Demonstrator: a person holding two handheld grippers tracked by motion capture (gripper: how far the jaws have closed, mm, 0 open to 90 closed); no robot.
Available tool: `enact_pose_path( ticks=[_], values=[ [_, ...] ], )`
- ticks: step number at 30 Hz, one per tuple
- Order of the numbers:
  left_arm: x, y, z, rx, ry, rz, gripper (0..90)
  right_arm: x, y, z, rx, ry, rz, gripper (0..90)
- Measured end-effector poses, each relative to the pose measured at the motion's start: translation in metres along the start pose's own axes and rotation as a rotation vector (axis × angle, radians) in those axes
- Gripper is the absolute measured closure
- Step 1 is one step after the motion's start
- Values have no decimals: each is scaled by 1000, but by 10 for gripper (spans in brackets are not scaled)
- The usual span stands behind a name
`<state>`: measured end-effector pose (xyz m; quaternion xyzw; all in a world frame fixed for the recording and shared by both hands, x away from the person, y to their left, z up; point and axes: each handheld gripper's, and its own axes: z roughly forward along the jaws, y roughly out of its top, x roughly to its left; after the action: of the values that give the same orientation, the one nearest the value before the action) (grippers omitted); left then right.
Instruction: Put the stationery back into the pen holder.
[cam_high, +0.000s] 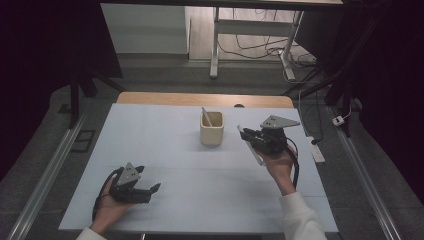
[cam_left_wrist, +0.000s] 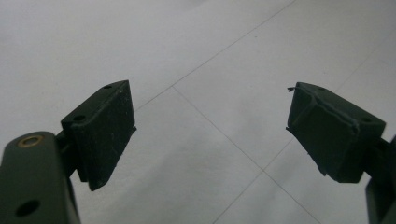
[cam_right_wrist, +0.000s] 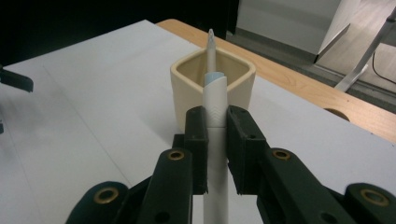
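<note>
We have the white pen (cam_right_wrist: 215, 135) clamped in the right gripper (cam_right_wrist: 216, 140), the cup (cam_right_wrist: 212, 95) just ahead still waits for it, while the left gripper (cam_left_wrist: 210, 135) stands wide and empty.

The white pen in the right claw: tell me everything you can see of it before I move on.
The white pen is a slim, smooth cylinder, plastic by its look, with a pale blue band near a tapering tip. The right claw is shut on its barrel, one pad on either side. In the right gripper view the tip points toward the cream square cup behind it; whether it touches the cup is unclear. In the high view it slants beside the cup, above the table.
</note>
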<state>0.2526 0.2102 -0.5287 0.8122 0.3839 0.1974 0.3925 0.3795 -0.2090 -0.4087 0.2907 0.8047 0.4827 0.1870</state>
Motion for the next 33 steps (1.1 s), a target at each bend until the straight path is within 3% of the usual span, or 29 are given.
enact_pose_path(
  ticks=[25, 33],
  values=[
    [1, 0, 0, 0, 0, -5, 152, 4, 4, 11, -144, 6, -3, 782],
    [1, 0, 0, -1, 0, -6, 152, -1, 12, 14, -186, 21, 20, 782]
  ],
)
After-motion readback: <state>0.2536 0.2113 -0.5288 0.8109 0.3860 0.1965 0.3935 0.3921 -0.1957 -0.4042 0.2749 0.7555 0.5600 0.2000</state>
